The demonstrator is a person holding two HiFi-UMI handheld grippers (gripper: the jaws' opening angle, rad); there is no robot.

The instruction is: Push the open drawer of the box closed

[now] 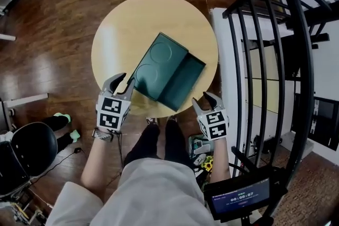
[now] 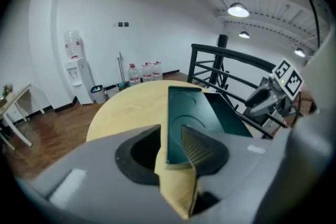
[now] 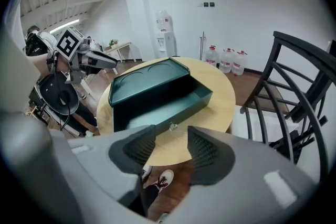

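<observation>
Left gripper (image 1: 127, 80): stood wide, empty, by the box (image 1: 159, 61) corner.
Right gripper (image 1: 201, 98): gaped wide, empty, facing the open drawer (image 1: 186, 82).
Table (image 1: 122, 24): railing (image 1: 275, 34) stood beside.

A round wooden desk (image 1: 122, 24) is seen at the middle of the head view, set on a dark wooden floor (image 1: 47, 45). From it, a black railing (image 1: 306, 87) is found at three o'clock, a black chair (image 1: 32, 148) at eight o'clock and a lit screen (image 1: 241, 199) at five o'clock. In the left gripper view a water dispenser (image 2: 73, 68) and three water bottles (image 2: 145, 72) are seen against the white wall.
</observation>
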